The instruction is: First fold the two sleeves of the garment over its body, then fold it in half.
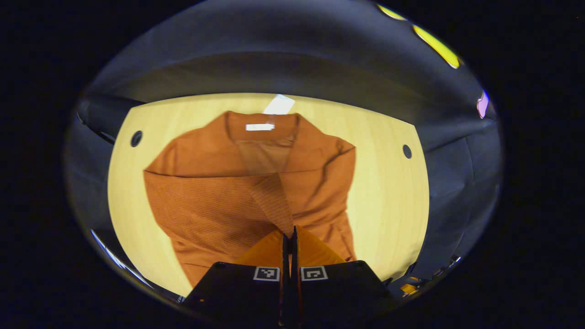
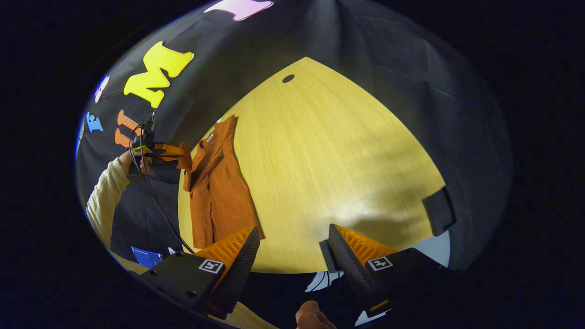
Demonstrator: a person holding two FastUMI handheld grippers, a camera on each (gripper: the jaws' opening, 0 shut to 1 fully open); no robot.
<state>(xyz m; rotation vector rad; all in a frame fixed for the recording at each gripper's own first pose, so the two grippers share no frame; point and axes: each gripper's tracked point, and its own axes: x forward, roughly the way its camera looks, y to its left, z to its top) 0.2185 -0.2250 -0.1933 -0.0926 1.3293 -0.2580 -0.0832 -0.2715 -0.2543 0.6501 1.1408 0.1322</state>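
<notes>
- The rust-orange jacket lies collar-far on the wooden table.
- The left gripper is clenched on the ribbed sleeve, carrying it across the body.
- The right gripper hangs released over bare table, well apart.
- Risk: a thin pinch may slip, or pulling too far may drag the whole jacket askew.

The left gripper view looked down from close above the garment, facing its collar and the table's far edge. The right gripper view sat off to one side, angled across the tabletop (mostly bare wood), well away from the garment. Both views shared garment and table.
</notes>
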